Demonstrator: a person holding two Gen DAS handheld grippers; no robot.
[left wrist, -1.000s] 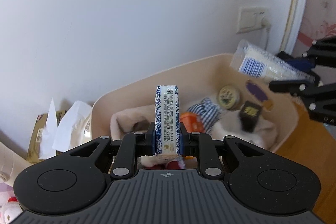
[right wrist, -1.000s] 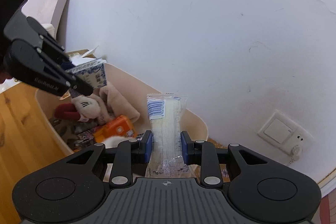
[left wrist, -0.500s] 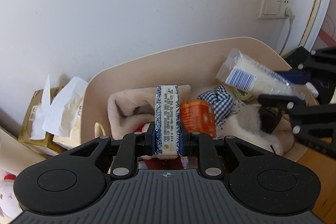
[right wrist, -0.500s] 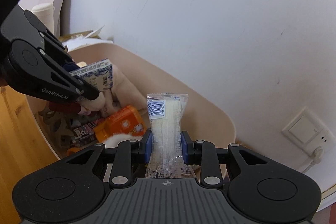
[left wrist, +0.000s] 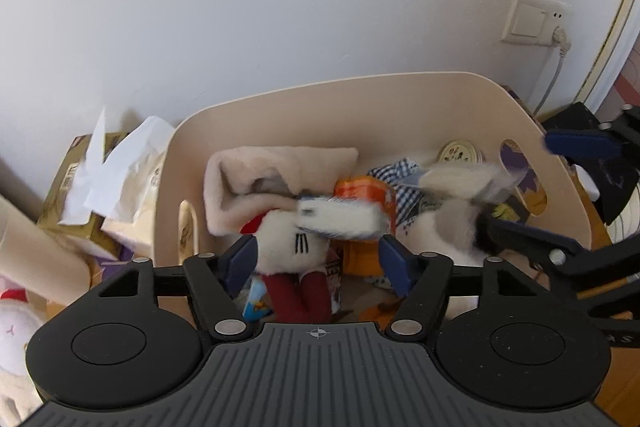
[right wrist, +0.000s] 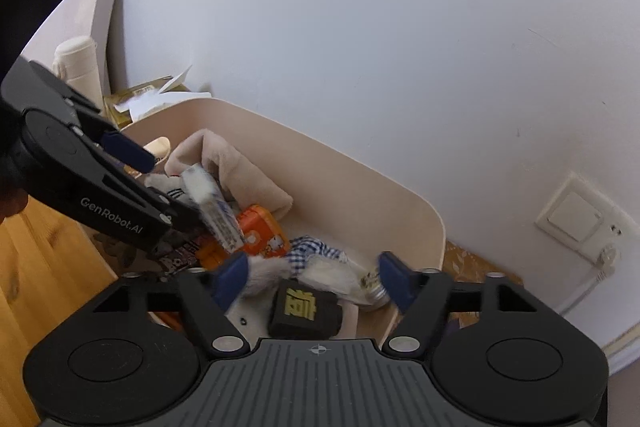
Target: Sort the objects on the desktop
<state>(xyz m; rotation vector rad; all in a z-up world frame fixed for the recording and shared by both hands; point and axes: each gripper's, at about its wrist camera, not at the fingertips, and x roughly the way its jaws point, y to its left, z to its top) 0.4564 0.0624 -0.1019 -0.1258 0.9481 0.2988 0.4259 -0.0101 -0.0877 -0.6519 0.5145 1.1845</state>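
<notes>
left wrist view, blue-and-white packet (left wrist: 340, 221) motion-blurred above beige bin (left wrist: 400, 99), left gripper (left wrist: 318, 261) just opened wide, empty

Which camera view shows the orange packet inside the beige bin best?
The right wrist view shows it best: the orange packet lies in the beige bin with its printed face towards the camera, only its left end hidden by the falling blue-and-white pack. In the left wrist view the same pack covers much of the packet.
</notes>
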